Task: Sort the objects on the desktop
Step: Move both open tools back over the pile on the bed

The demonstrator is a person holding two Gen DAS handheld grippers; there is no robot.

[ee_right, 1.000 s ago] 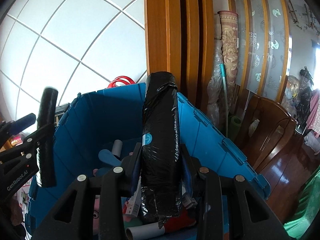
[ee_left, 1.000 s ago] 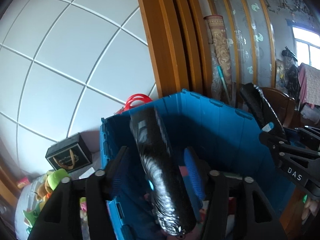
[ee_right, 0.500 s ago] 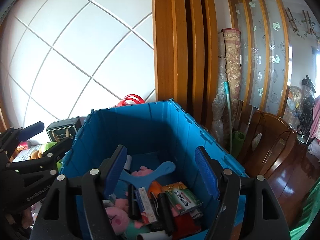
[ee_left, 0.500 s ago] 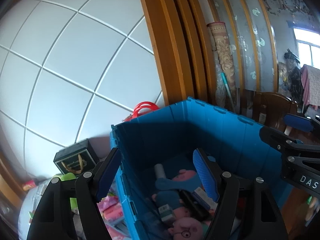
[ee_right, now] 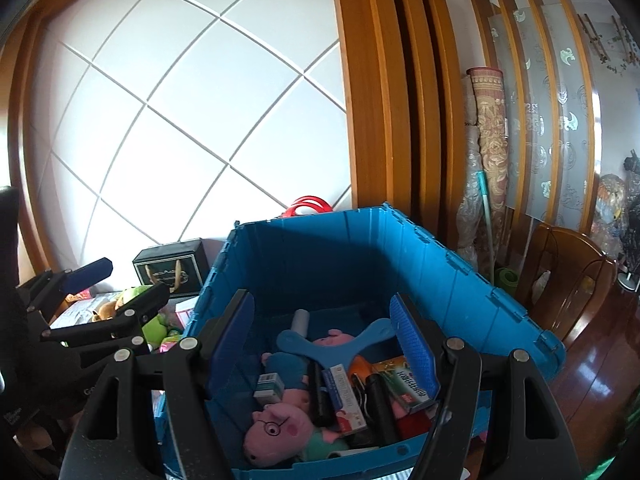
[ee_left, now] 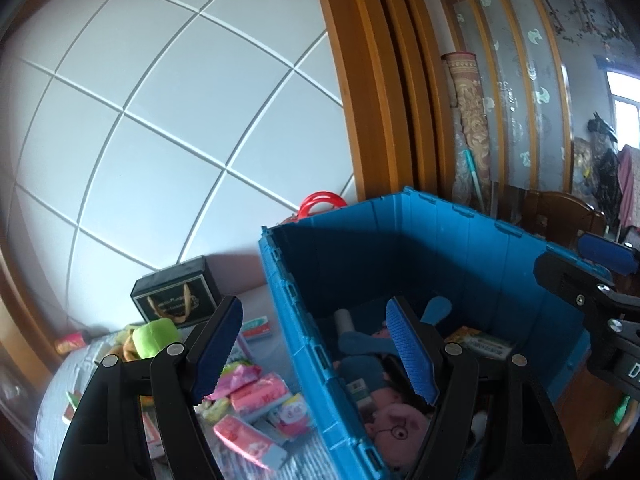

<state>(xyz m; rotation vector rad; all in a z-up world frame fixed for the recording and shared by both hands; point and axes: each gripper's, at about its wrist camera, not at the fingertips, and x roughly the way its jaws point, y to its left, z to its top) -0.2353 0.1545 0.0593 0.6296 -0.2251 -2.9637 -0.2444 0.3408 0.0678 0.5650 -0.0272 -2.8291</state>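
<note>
A blue plastic crate (ee_left: 472, 240) (ee_right: 400, 248) holds pink pig plush toys (ee_right: 284, 428), a blue paddle (ee_right: 352, 340), two black rolls (ee_right: 380, 404), small boxes and a white tube. My left gripper (ee_left: 316, 348) is open and empty, straddling the crate's left wall. My right gripper (ee_right: 324, 344) is open and empty above the crate's inside. Loose items lie on the table left of the crate: pink packets (ee_left: 256, 392) and a green plush (ee_left: 154, 330).
A black gift box (ee_left: 176, 300) stands against the white tiled wall. A red handle (ee_left: 322, 202) shows behind the crate. A wooden door frame, a rolled mat and a wooden chair (ee_right: 568, 276) are to the right. The left gripper shows at the right view's left edge (ee_right: 88, 304).
Both grippers held a black wrapped roll one second ago. Both have opened and let the rolls go; they now lie in the crate. The left gripper has shifted left.
</note>
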